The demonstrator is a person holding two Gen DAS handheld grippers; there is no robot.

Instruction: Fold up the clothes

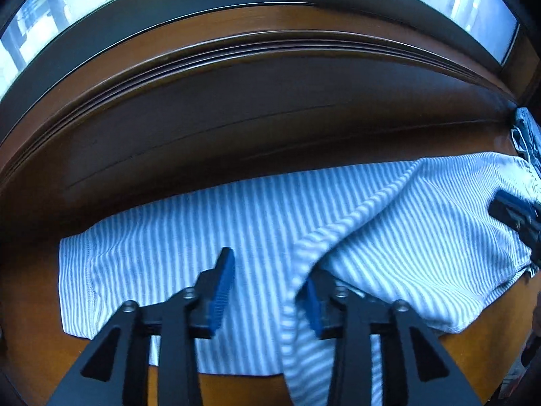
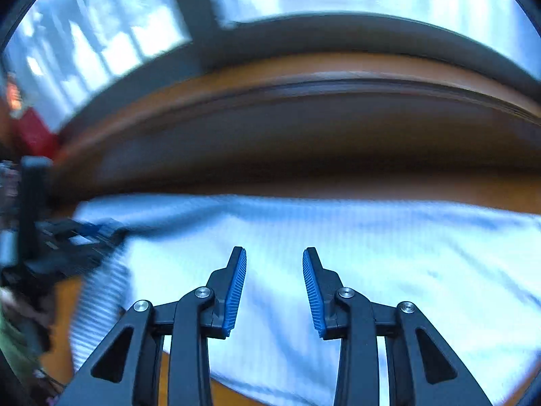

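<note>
Left wrist view: a blue-and-white striped garment [image 1: 236, 223] lies spread on a brown wooden table [image 1: 236, 142], filling the middle of the frame from 9 o'clock to 3 o'clock. A raised fold of the cloth runs from 2 o'clock down to 6 o'clock and drapes over the right finger of the left gripper [image 1: 270, 291], hiding much of its blue pad; whether that fold is merely resting on the finger cannot be told. The left pad [image 1: 223, 291] is fully visible. The fingers stand wide apart, with striped fabric between them and nothing clamped. The gripper points forward and slightly down over the near edge of the garment. At 3 o'clock the tip of the right gripper [image 1: 517, 216] enters, cut off by the frame edge, above the cloth's right end. A crumpled grey-blue item [image 1: 525, 128] sits at 2 o'clock, mostly cut off.

Right wrist view: strongly motion-blurred, so the stripes wash out to pale blue-white across most of the garment [image 2: 338, 237]; they are legible only at 8 o'clock. The right gripper [image 2: 274, 291] hangs above the cloth, fingers parted and holding nothing, both blue pads [image 2: 236, 291] unobstructed. At 9 o'clock the left gripper [image 2: 67, 247] appears as a dark smear at the cloth's edge. A blurred red object [image 2: 33, 135] at 10 o'clock cannot be identified. Windows [image 2: 101, 40] fill the top.
</note>
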